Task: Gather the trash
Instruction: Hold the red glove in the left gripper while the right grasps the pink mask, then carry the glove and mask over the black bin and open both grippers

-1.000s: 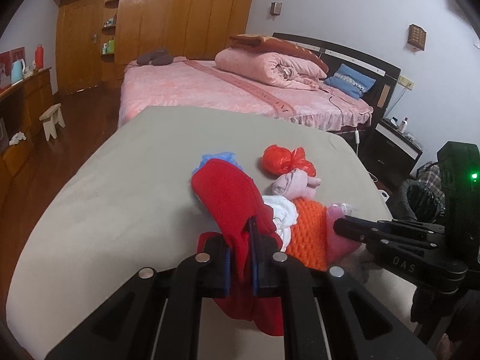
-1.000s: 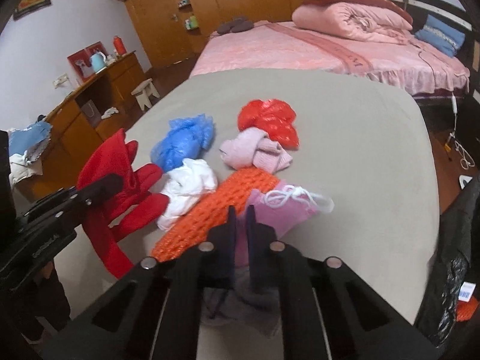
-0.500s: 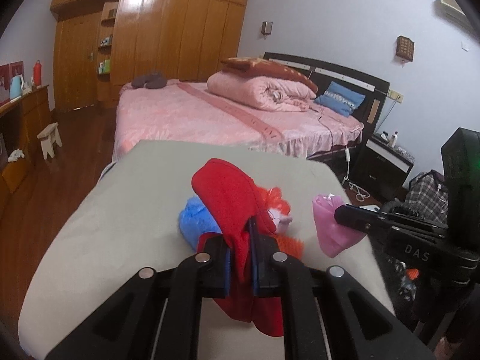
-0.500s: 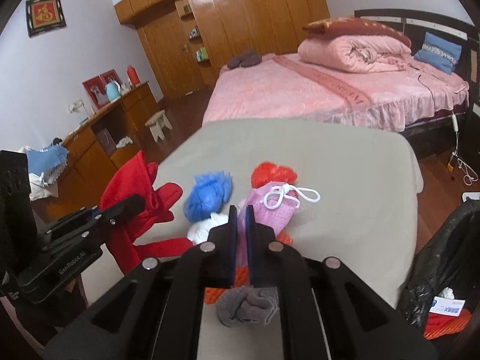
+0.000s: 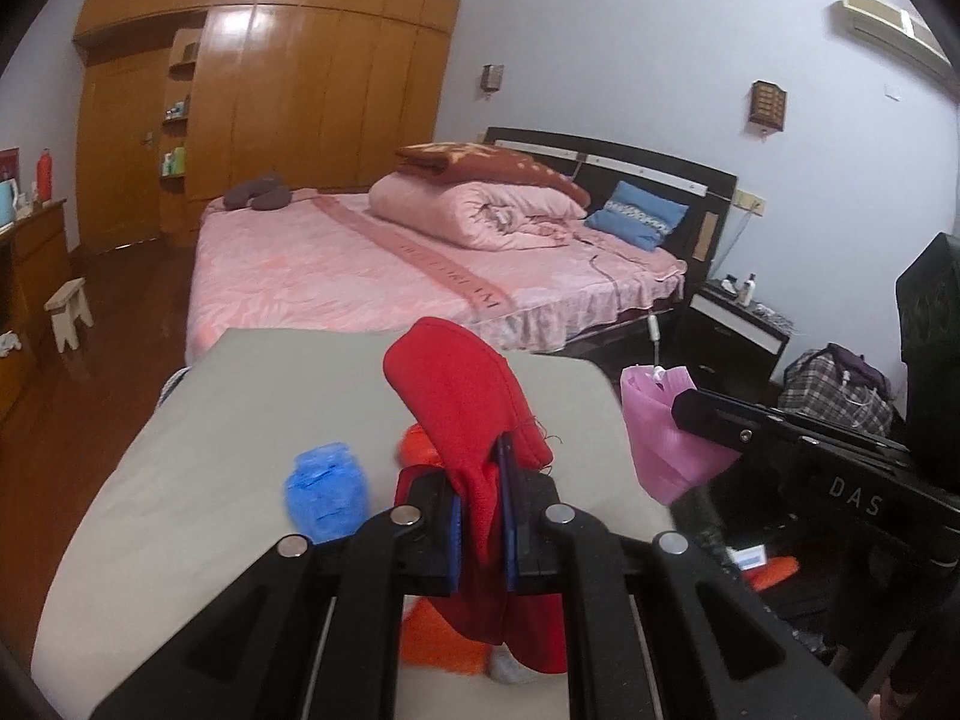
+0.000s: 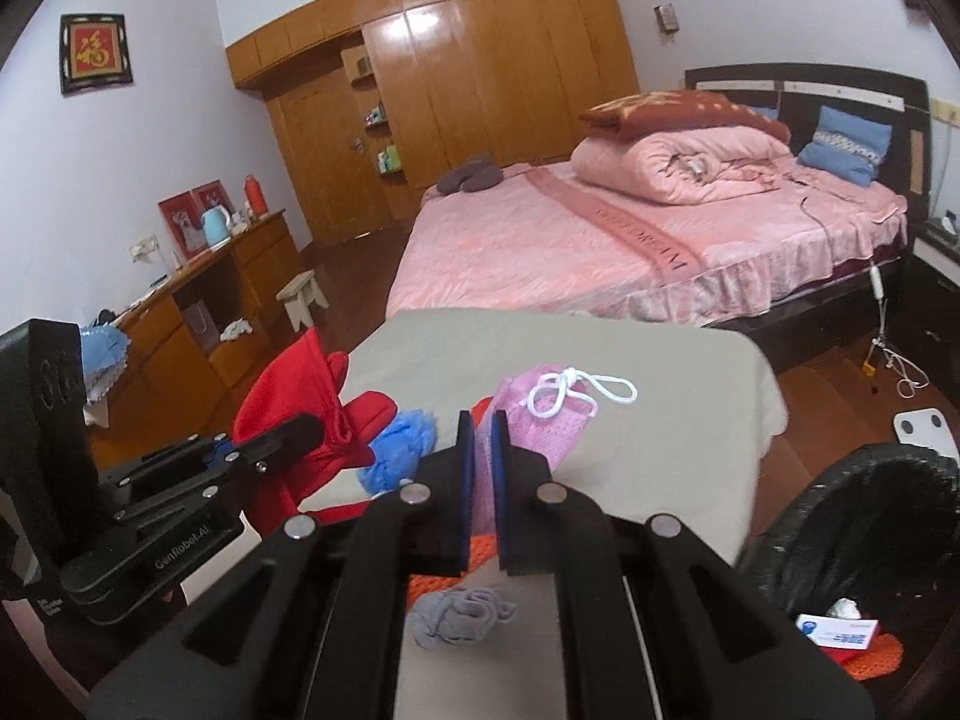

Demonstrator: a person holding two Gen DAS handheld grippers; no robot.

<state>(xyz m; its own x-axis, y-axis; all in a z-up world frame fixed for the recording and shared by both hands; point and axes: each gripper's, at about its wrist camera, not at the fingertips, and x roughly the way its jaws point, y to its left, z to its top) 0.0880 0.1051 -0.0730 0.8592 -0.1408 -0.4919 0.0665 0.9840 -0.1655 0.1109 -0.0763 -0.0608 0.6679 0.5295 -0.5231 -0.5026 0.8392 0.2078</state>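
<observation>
The grey-covered table (image 6: pixel 660 420) fills the lower middle, with a black-lined trash bin (image 6: pixel 870 516) at its 4 o'clock edge. The left gripper (image 5: pixel 483 516) is clamped on a red fleece cloth (image 5: pixel 468 396) raised above the table. The right gripper (image 6: pixel 478 480) pinches a pink drawstring pouch (image 6: pixel 540 414), white cord knotted on top; at 9 o'clock of it lies a crumpled blue bag (image 6: pixel 402 444).

Left hand-held gripper (image 5: pixel 481 531) is clamped tight at lower centre; right hand-held gripper (image 6: pixel 480 495) is likewise clamped, both raised, side by side.
</observation>
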